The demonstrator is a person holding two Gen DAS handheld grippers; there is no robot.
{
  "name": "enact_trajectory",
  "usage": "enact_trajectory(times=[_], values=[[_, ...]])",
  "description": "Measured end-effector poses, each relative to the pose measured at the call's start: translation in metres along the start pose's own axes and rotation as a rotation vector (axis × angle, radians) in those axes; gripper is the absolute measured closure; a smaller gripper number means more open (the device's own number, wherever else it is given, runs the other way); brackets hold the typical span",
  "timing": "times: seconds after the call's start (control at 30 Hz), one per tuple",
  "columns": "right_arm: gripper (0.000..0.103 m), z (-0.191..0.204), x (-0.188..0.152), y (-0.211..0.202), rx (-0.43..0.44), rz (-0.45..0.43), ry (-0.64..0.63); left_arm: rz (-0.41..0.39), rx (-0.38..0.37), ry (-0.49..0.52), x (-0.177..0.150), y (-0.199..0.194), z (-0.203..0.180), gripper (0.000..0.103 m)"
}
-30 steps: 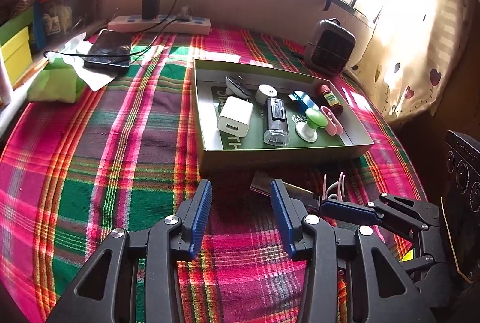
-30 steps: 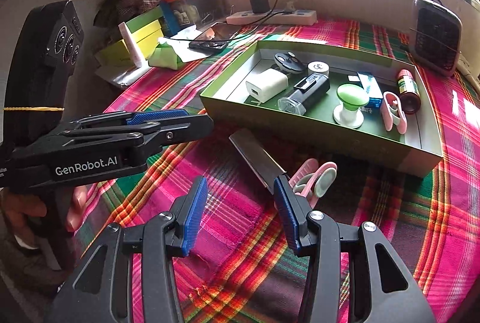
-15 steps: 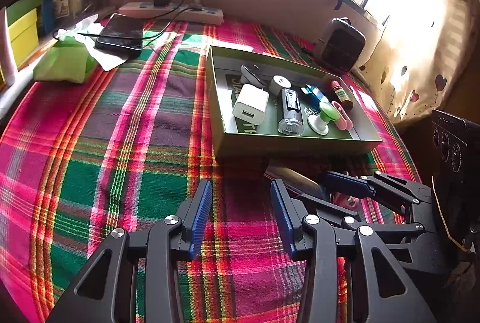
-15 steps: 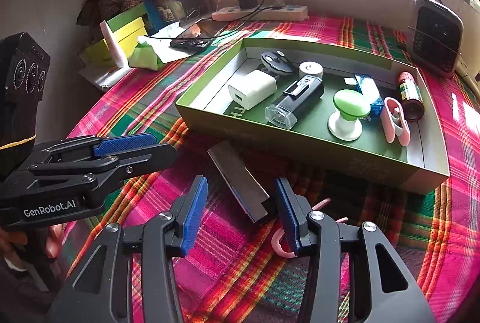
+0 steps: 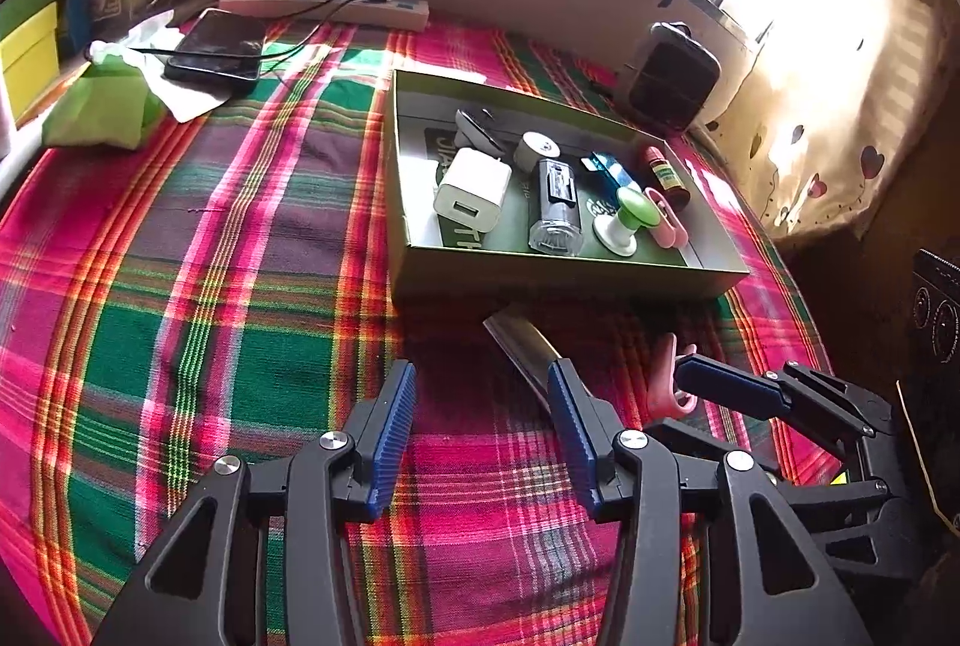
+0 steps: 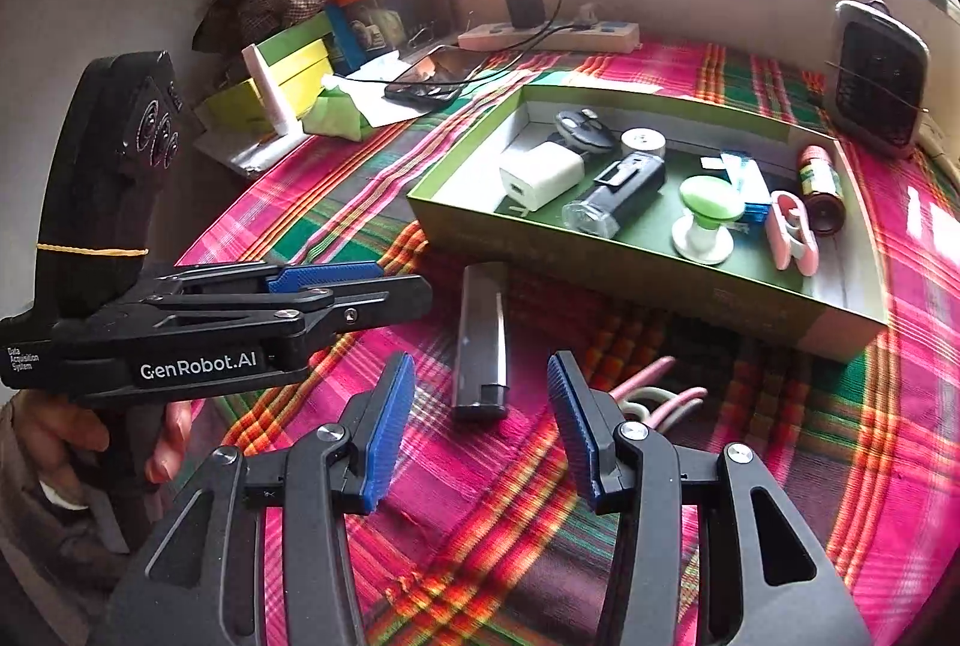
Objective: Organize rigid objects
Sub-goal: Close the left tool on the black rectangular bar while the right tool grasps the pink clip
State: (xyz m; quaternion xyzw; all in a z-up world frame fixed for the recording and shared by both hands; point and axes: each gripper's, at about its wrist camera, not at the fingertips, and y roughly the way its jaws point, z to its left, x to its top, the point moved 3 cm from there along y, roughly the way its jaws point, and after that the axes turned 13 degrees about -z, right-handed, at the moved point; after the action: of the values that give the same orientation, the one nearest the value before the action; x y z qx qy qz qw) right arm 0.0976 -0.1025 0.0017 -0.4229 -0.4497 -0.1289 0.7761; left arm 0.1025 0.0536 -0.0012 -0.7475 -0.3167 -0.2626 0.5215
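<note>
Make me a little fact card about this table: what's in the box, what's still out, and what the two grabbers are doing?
surface: plaid cloth
box: open, green, holds white charger, black torch, green-topped knob, pink clip
still outside: dark flat bar, pink scissors
left gripper: open, empty, jaws just widened
right gripper: open, empty, bar's near end between its fingers, untouched
</note>
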Motion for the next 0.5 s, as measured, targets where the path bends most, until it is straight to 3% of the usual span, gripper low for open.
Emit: enact_trajectory(times=[0.2, 0.33, 0.5], values=[[0.055, -0.04, -0.006, -0.021, -0.211, -0.04, 0.089, 0.031, 0.012, 0.018, -0.005, 0.01, -0.017, 0.056], [0.055, -0.043, -0.006, -0.019, -0.241, -0.028, 0.087, 0.048, 0.003, 0.037, -0.011, 0.014, -0.028, 0.056], [0.055, -0.049, -0.007, -0.024, -0.246, -0.045, 0.121, 0.044, 0.054, 0.09, -0.012, 0.018, -0.039, 0.056]])
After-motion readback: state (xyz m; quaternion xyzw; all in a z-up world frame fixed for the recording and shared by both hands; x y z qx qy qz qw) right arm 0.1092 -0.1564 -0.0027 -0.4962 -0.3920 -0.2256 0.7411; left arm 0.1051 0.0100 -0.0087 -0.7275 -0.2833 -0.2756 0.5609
